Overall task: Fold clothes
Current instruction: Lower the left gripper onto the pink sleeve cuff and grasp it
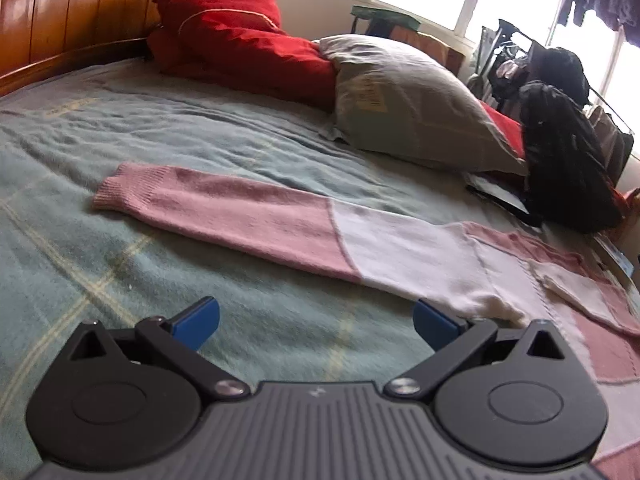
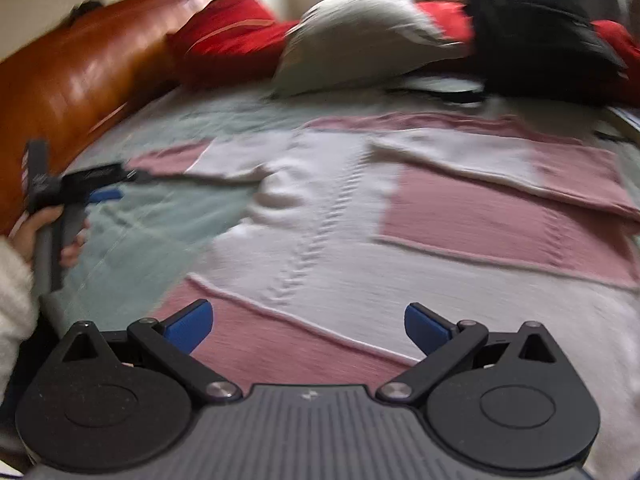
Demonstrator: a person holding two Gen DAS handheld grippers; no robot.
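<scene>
While both grippers, left gripper [image 1: 316, 322] and right gripper [image 2: 309, 326], hang spread wide, pink-and-white sweater [image 2: 340, 208] lies flat on bed [image 1: 120, 128]; sleeve [image 1: 224, 204] runs leftward, cuff toward headboard [image 1: 68, 12]. Only right wrist view shows hand [image 2: 36, 236].

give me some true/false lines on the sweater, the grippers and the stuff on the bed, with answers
1. The sweater lies spread on the bed. True.
2. The left gripper is shut on the sleeve. False: its jaws stand wide open and hold nothing.
3. The sleeve on the left stretches out straight over the blanket. True.
4. The right gripper is shut on the hem. False: it is open above the sweater, gripping nothing.
5. A grey pillow lies between the red bedding and a black backpack. True.
6. The sweater is blue all over. False: it is pink and white in blocks.
</scene>
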